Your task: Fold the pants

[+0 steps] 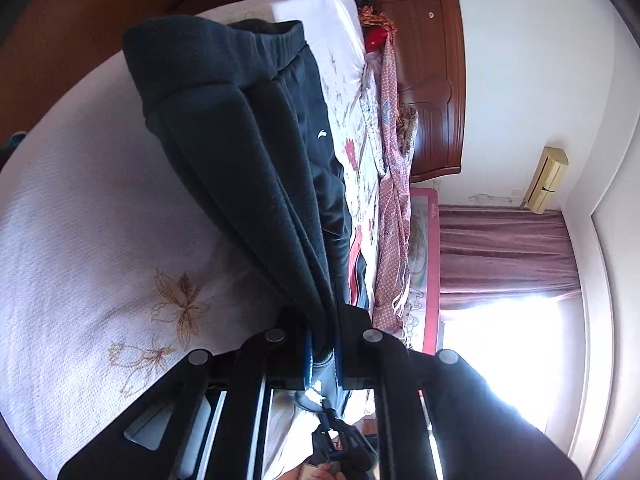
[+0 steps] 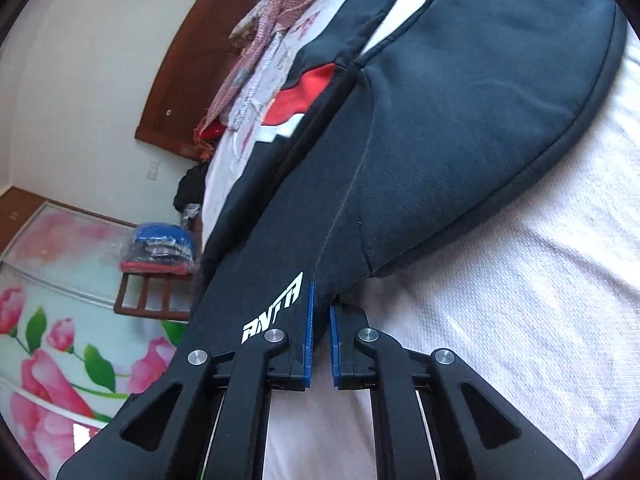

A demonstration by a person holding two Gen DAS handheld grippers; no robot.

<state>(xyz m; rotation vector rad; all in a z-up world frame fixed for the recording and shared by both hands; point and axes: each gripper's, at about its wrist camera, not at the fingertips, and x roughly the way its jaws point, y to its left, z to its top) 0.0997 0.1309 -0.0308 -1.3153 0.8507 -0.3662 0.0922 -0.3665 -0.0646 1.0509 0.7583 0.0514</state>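
Dark navy pants [image 1: 248,136] lie on a white bed [image 1: 80,220], waistband at the far end, legs running toward me. My left gripper [image 1: 322,344] is shut on a bunched fold of the pants and lifts it off the bed. In the right wrist view the pants [image 2: 460,120] show a white ANTA logo [image 2: 272,308] and a red and white patch [image 2: 304,96]. My right gripper [image 2: 322,320] is shut on an edge of the pants, its blue pads [image 2: 308,328] pinching the cloth just above the bed [image 2: 520,320].
Patterned pink bedding [image 1: 392,184] is heaped along the bed's far side by a wooden headboard [image 1: 432,76]. Maroon curtains [image 1: 504,248] hang by a bright window. A wooden rack with folded clothes [image 2: 160,252] stands beside a flowered wardrobe [image 2: 52,320].
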